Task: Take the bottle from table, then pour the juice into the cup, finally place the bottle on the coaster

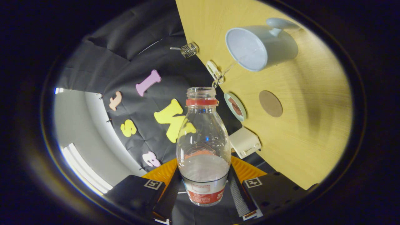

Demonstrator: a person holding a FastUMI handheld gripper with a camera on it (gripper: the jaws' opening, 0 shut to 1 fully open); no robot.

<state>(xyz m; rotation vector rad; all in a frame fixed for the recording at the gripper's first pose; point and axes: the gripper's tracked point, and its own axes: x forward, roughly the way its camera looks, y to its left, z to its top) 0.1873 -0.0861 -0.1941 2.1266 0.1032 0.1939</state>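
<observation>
A pale wooden surface [300, 137] with fine grain stretches ahead and to the right of the tool, its straight edge running diagonally. Beyond that edge hangs a creased black cloth wall [131, 50]. Left of the tool, past the cloth, a plain grey wall [73, 125] shows, with a bright strip light [84, 168] glowing along it. Soft shadow dims part of the wood.
</observation>
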